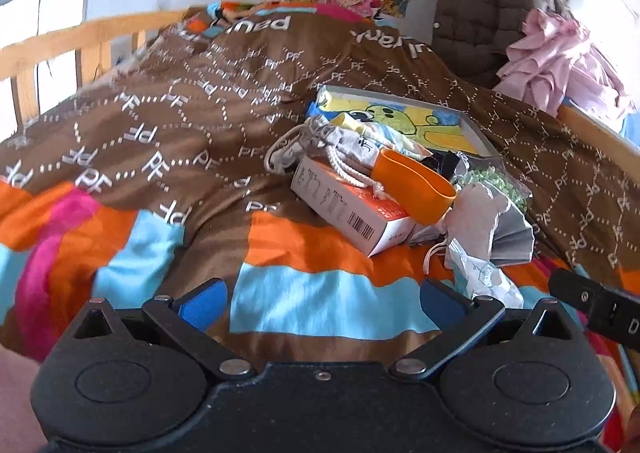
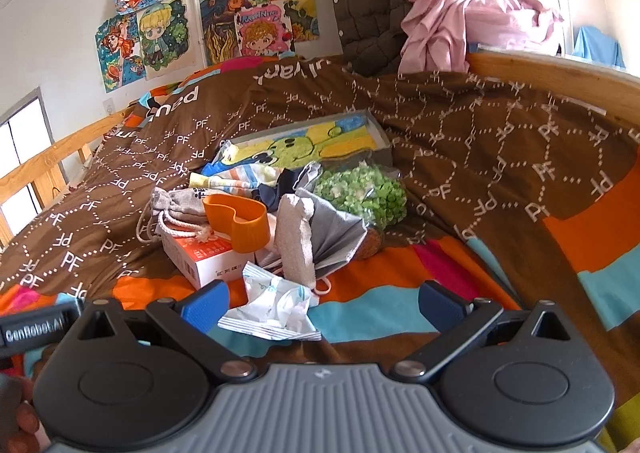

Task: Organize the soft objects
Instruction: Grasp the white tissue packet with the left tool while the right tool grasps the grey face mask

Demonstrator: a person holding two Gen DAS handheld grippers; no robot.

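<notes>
While you held both tools low over the bed, your left tongs (image 1: pixel 322 303) stood wide apart with nothing between the blue pads, and your right tongs (image 2: pixel 322 303) gaped just as wide, also empty. The soft things lay in one heap on the quilt (image 1: pixel 160 141), and the white and orange box (image 1: pixel 352 209) serves as the landmark. An orange cup (image 1: pixel 416 185) rested on top of the box, leaning toward its right end. A grey drawstring pouch (image 1: pixel 320 145) lay against the far side of the box, its white cord draped across the box top. Right of the box sat a grey face mask (image 2: pixel 336 229) with a white pad (image 2: pixel 296 245) lying over it. Nearer to you than the box lay a crumpled white wrapper (image 2: pixel 276 309), just ahead of your right tongs. Beyond the mask, a clear bag of green bits (image 2: pixel 360 193) rested, and behind the box a tray with a yellow cartoon picture (image 2: pixel 304 149) lay tilted on the quilt.
</notes>
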